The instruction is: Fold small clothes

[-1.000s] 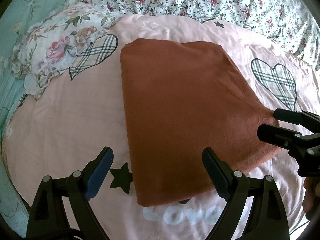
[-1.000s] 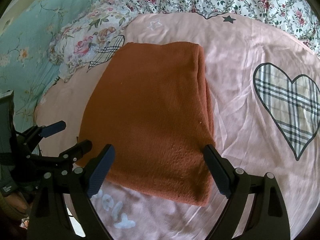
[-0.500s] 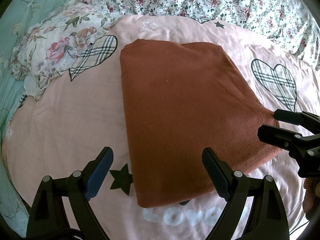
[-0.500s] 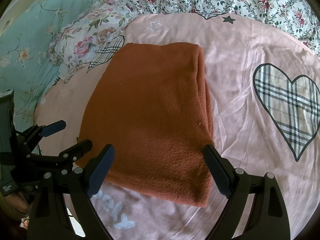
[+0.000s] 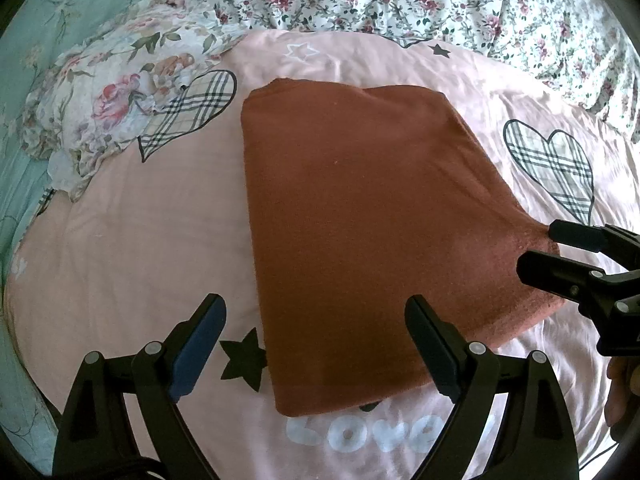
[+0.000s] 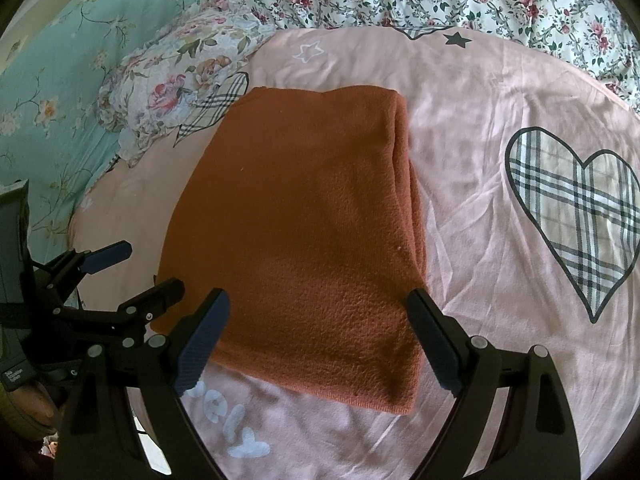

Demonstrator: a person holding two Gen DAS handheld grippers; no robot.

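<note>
A folded rust-brown knit garment (image 5: 360, 232) lies flat on the pink sheet (image 5: 140, 240); it also shows in the right wrist view (image 6: 304, 232). My left gripper (image 5: 316, 344) is open and empty, its jaws wide apart above the garment's near left corner. My right gripper (image 6: 320, 344) is open and empty over the garment's near right edge. The right gripper also shows in the left wrist view (image 5: 560, 248) at the garment's right corner. The left gripper also shows in the right wrist view (image 6: 140, 272), beside the garment's left edge.
A floral pillow (image 5: 120, 92) lies at the far left, on a teal sheet (image 6: 60, 80). A floral quilt (image 5: 440, 8) runs along the back. The pink sheet has plaid hearts (image 6: 576, 208) and white lettering (image 5: 368, 432).
The garment's far and right edges have settled slightly flatter. Both grippers stay open in nearly the same place.
</note>
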